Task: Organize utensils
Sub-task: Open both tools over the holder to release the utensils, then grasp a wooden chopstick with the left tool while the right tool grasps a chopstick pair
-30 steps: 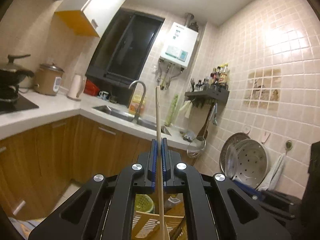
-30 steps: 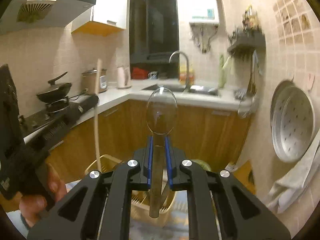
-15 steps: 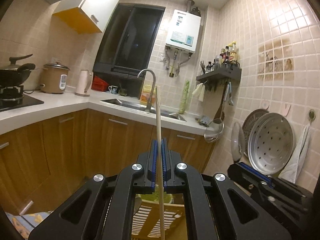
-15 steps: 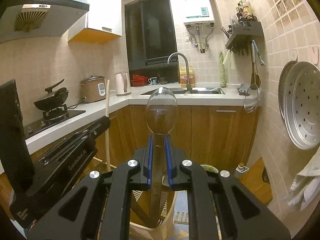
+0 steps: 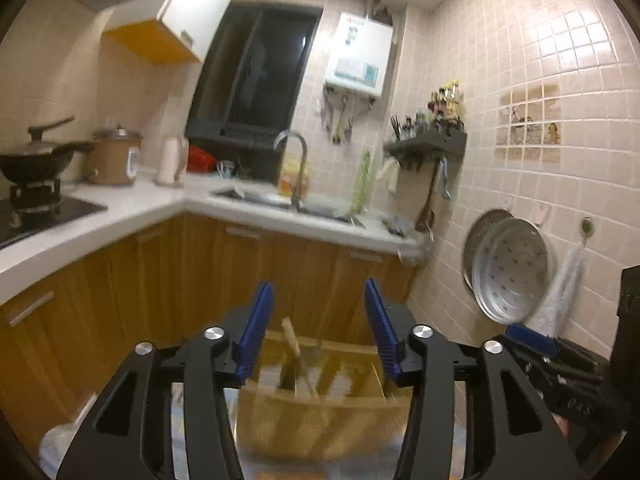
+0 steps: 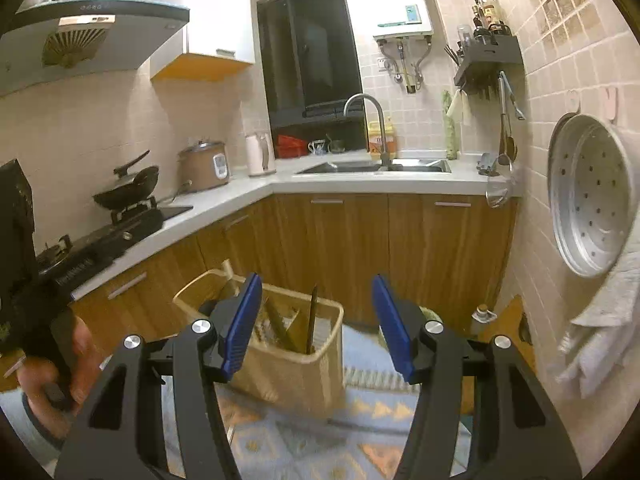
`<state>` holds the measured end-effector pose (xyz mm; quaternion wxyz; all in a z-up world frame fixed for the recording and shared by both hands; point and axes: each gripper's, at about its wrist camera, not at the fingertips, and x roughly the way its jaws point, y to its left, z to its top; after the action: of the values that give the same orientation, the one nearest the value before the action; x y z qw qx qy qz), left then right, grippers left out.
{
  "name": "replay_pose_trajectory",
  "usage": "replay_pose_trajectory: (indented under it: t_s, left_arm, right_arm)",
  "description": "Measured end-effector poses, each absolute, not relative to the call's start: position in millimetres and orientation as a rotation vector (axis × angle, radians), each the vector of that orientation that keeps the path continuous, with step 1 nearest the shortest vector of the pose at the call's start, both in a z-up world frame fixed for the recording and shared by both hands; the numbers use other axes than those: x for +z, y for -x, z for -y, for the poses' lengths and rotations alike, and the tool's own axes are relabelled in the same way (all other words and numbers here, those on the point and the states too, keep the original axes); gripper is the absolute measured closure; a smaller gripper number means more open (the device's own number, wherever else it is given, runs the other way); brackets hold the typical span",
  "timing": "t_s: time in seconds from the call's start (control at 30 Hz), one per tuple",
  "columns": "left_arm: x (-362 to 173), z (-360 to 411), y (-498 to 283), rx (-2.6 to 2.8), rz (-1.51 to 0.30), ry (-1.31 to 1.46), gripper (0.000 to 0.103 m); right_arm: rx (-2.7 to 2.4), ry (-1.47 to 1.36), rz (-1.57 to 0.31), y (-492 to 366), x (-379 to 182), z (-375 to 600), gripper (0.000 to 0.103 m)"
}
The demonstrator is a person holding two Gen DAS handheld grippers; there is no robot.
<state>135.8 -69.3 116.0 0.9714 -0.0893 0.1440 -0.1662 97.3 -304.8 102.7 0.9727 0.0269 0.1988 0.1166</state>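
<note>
A tan slatted basket stands on a patterned mat below both grippers; it also shows, blurred, in the left wrist view. Several utensils stand in it, among them a wooden stick and a dark handle. My left gripper is open and empty above the basket. My right gripper is open and empty above the basket's right part. The hand holding the left gripper shows at the left of the right wrist view.
Wooden cabinets under a white L-shaped counter close off the back and left. A sink with tap, rice cooker and wok sit on it. A steamer tray and cloth hang on the right wall.
Both grippers opened. The wooden stick left the left gripper and the clear spoon left the right gripper; the stick now stands in the basket. Both views tilted down a little.
</note>
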Motion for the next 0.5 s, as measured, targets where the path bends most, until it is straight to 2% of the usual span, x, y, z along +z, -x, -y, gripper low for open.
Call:
replay_pose_trajectory:
  t_s: [0.23, 0.37, 0.43, 0.5]
  left_arm:
    - [112, 50, -109, -0.376, -0.668, 0.179, 0.050]
    - [61, 57, -101, -0.450, -0.982, 0.168, 0.050]
    - [33, 61, -95, -0.464, -1.072, 0.155, 0.051]
    - [1, 64, -87, -0.443, -1.143, 0.130, 0.052]
  right_arm:
    - [0.232, -0.006, -0.670, -54, 112, 293, 0.048]
    - [0.255, 0.006, -0.929, -46, 75, 282, 0.048]
    - [0.273, -0.010, -1.031, -43, 53, 278, 0.037]
    - [0.286, -0.030, -1.092, -37, 34, 277, 0.036]
